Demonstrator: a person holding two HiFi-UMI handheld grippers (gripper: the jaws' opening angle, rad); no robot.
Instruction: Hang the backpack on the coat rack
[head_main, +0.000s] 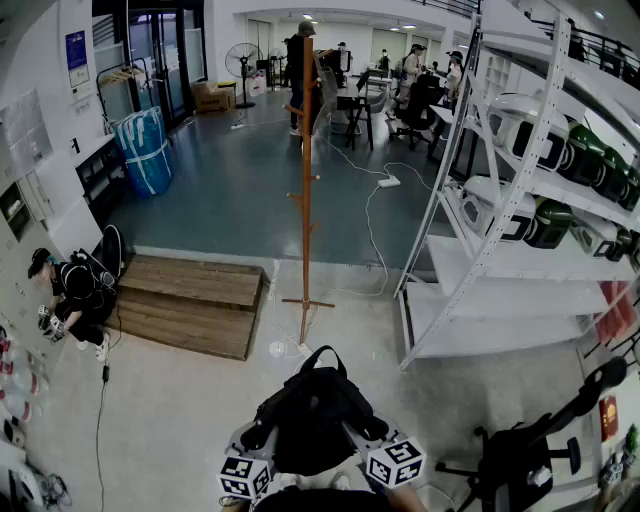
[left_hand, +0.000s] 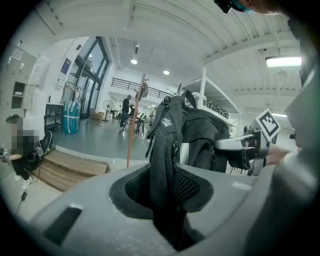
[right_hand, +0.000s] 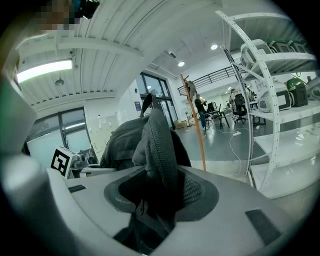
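A black backpack (head_main: 315, 408) hangs in front of me at the bottom middle of the head view, its top handle pointing up. My left gripper (head_main: 262, 440) is shut on the backpack's left side, and its own view shows a mesh-backed strap (left_hand: 167, 160) pinched between the jaws. My right gripper (head_main: 372, 432) is shut on the backpack's right side, where a zippered fold (right_hand: 157, 145) sits in its jaws. The tall wooden coat rack (head_main: 306, 200) stands on the floor straight ahead, well beyond the backpack. Its pole (left_hand: 133, 125) shows in the left gripper view and again (right_hand: 197, 125) in the right gripper view.
White metal shelving (head_main: 500, 230) with appliances fills the right side. A low wooden platform (head_main: 190, 300) lies left of the rack's foot, and a person (head_main: 72, 298) crouches beside it. A black office chair (head_main: 530, 455) is at my near right. Cables (head_main: 372, 235) run across the floor.
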